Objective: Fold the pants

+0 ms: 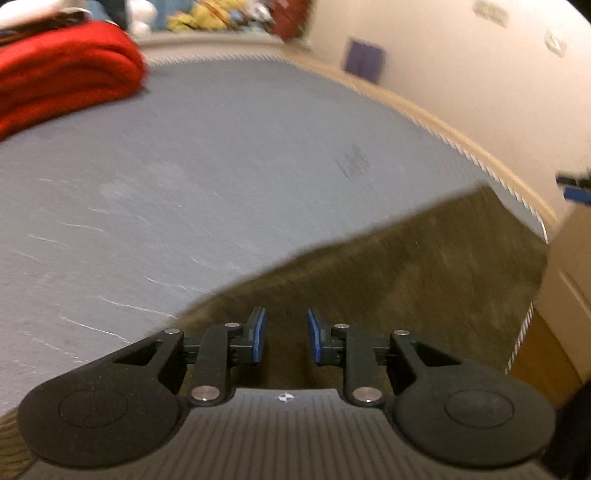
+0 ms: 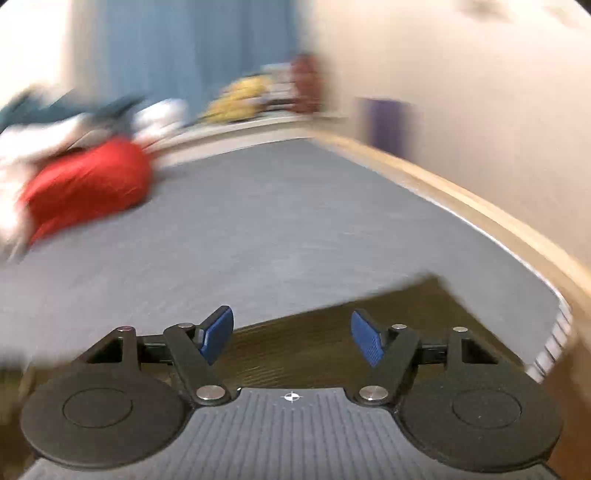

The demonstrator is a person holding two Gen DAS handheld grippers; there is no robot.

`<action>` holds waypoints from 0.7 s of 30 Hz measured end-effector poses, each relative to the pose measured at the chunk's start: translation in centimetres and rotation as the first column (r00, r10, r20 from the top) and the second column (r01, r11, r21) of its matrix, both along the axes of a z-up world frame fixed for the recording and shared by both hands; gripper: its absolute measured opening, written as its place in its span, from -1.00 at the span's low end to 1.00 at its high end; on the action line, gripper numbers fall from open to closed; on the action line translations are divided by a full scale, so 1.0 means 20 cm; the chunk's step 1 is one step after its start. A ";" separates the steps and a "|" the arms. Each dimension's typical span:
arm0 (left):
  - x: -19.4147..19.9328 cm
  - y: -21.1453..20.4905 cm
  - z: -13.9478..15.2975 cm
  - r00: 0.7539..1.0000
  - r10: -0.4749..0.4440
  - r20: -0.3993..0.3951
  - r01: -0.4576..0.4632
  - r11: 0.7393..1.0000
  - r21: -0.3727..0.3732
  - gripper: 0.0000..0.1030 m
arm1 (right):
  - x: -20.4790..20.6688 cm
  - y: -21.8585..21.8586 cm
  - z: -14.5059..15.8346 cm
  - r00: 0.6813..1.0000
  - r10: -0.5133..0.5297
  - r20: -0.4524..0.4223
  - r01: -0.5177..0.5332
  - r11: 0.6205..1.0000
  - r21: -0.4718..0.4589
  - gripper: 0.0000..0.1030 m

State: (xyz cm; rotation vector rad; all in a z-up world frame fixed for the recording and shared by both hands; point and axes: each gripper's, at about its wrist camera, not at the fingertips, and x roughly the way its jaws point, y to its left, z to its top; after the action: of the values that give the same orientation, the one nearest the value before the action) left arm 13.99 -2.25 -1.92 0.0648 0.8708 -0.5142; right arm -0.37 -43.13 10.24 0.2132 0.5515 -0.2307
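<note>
Olive-brown corduroy pants [image 1: 424,266] lie flat on a grey mat [image 1: 221,166], reaching toward its right edge. My left gripper [image 1: 286,332] is open and empty just above the near part of the pants. In the right wrist view the pants [image 2: 369,314] lie under my right gripper [image 2: 291,332], which is wide open and empty. Both views are motion-blurred. The other gripper's blue tip [image 1: 576,192] shows at the far right of the left wrist view.
A folded red cloth [image 1: 62,70] lies at the mat's far left, also in the right wrist view [image 2: 88,184], with white and dark clothes behind it. A tan wooden border [image 1: 443,122] and a cream wall run along the right. Stuffed toys [image 1: 207,16] sit at the back.
</note>
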 end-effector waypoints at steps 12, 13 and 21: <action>0.24 -0.04 -0.20 0.984 0.165 0.063 -0.172 0.976 0.132 -0.91 | -0.14 -0.85 -0.45 0.868 -0.448 -0.213 0.495 0.769 0.404 0.37; 0.24 -0.06 -0.18 0.984 0.163 0.069 -0.171 0.978 0.122 -0.83 | -0.15 -0.87 -0.47 0.862 -0.455 -0.221 0.506 0.759 0.410 0.37; 0.10 -0.17 -0.04 0.990 0.076 0.123 -0.084 0.994 0.063 -0.31 | -0.19 -1.01 -0.64 0.873 -0.439 -0.211 0.482 0.718 0.502 0.37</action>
State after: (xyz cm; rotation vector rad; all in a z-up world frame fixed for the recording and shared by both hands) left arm 15.96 -5.57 -2.79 0.1217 0.7697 -0.4010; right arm -4.08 -63.28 -2.46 0.9136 0.6272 -0.5741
